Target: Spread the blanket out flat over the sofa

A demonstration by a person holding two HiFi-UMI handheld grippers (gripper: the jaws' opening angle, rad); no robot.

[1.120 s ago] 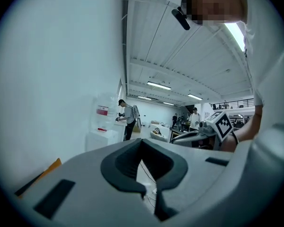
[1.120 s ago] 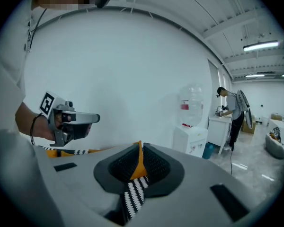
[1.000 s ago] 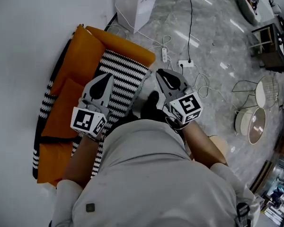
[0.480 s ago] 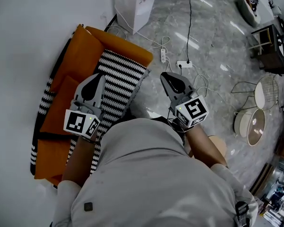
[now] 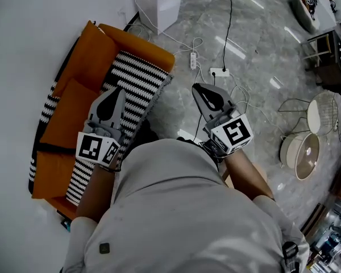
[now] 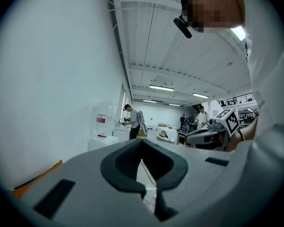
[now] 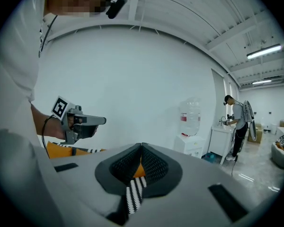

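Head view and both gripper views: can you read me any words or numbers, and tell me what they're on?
No words or numbers can be read.
Left marker cube: black-and-white square pattern only, no letters.
Right marker cube: pattern only, no letters.
Water bottle label: red, too blurred to read.

A striped blanket (image 5: 135, 83) lies along the orange sofa (image 5: 74, 104) seat.

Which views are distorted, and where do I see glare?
Left gripper view and right gripper view: strong fisheye bending, dark round borders; in the left one, the ceiling lamp is overexposed. Head view: sharp, white glare streaks on the glossy floor.
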